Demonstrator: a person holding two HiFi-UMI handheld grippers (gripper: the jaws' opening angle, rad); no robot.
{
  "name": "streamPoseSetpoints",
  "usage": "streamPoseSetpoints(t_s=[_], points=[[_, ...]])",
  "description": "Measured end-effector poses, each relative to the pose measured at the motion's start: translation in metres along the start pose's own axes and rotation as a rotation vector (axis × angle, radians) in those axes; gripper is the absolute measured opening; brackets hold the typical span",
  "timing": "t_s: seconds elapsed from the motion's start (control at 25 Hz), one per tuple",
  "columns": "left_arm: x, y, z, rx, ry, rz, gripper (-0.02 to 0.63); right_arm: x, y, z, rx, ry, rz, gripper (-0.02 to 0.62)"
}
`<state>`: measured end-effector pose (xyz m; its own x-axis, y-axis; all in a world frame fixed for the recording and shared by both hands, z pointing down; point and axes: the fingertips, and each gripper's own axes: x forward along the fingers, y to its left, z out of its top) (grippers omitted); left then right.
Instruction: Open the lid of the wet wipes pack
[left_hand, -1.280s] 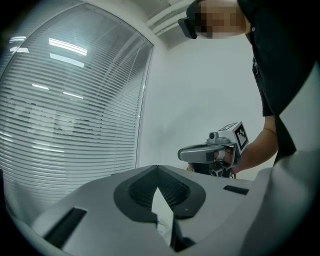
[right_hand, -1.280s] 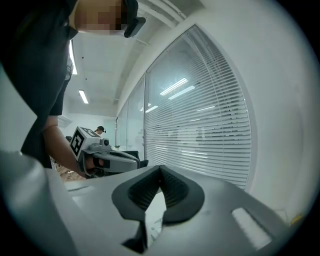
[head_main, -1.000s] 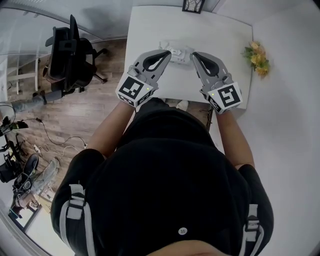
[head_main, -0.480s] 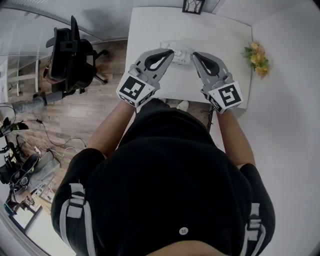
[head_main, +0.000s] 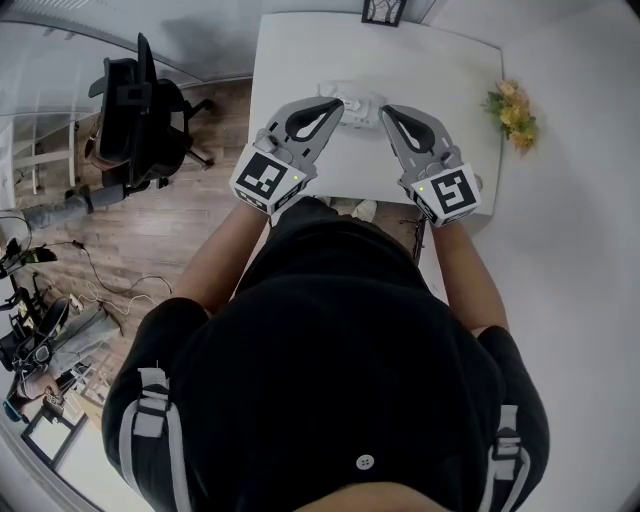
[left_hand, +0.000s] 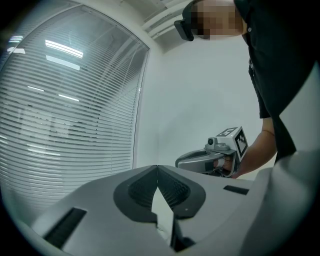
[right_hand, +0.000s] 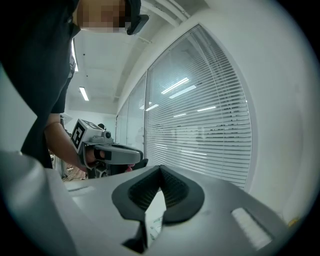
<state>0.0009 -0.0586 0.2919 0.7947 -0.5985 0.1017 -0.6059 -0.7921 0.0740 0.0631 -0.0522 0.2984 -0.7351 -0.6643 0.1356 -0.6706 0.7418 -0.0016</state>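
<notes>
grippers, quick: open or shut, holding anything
left gripper: shut, nothing seen between its jaws
right gripper: shut, nothing seen between its jaws

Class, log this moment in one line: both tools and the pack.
left tool: shut, empty | right tool: shut, empty | wet wipes pack: on table, between tool tips
</notes>
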Motion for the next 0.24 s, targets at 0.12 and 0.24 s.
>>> streamPoseSetpoints(t_s=[0.12, 0.24], points=[[0.000, 0.001, -0.010, -0.006, 0.036, -0.003, 0.009, 0.001, 0.000, -0.002, -0.002, -0.004, 0.009, 0.009], [0.001, 0.000, -0.012, -0.002, 0.045, -0.004, 0.009, 0.000, -0.001, -0.002, 0.000, -0.005, 0.009, 0.009]])
